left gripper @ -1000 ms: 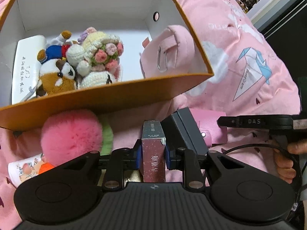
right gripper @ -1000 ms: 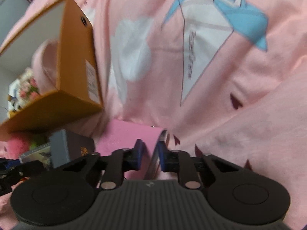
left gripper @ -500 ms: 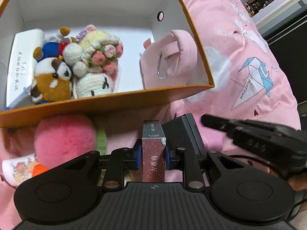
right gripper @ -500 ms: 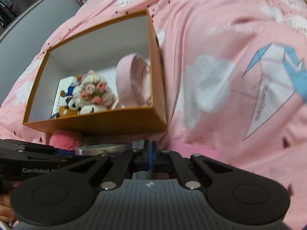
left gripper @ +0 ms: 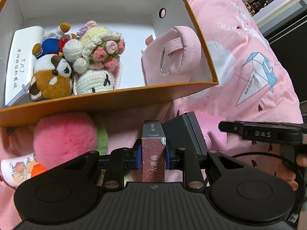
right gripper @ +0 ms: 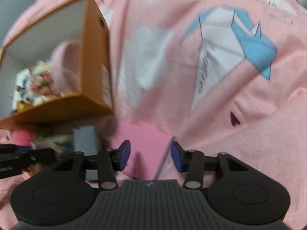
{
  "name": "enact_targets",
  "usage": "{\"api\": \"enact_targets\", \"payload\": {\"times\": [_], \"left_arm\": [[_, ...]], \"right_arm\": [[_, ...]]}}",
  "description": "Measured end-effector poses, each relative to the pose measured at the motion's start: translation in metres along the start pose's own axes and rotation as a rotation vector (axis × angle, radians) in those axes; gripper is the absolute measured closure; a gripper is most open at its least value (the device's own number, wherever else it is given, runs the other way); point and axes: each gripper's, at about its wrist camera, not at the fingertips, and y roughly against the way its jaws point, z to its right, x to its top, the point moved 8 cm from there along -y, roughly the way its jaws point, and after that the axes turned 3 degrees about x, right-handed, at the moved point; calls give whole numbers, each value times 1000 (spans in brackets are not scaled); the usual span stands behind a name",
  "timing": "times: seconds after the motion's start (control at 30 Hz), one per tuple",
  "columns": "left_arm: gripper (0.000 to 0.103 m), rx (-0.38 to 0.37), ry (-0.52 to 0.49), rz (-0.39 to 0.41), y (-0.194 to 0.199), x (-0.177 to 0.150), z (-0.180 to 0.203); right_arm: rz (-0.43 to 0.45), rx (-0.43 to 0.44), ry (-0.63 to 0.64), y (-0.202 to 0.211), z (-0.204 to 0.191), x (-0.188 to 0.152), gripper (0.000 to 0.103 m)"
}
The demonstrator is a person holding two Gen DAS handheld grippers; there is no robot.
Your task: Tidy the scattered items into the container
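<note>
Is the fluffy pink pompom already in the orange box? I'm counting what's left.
No, the fluffy pink pompom lies on the bedspread outside the orange box.

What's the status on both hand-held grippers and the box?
Left hand-held gripper shut on small maroon box. Right hand-held gripper just opened over pink card, pads clear. Orange box ahead, near wall between.

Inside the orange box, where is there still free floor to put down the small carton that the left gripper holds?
Free: the white floor between the crochet doll and the pink pouch, and the strip along the back wall. Crowded: the left side, with the white case, the plush toys and the doll. The left gripper grips the carton.
</note>
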Motion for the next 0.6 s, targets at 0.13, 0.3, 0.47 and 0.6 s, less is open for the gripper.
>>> {"api": "enact_targets", "payload": {"times": [0.13,0.3,0.47,0.6], "left_arm": [[77,-8,6,-1,0,-2,-2],[77,-19,17,-2,0,-2,-4],[77,-23,20,-5,-1,-2,-5],[77,-20,21,-7,-1,-2,-6]], "right_arm": [[-112,-12,44,-18,-4,-1,47],[-208,23,6,-43,-4,0,43],[-205,52,-25,-57,-3,2,30],[-137,51,-7,-55,-7,0,33]]}}
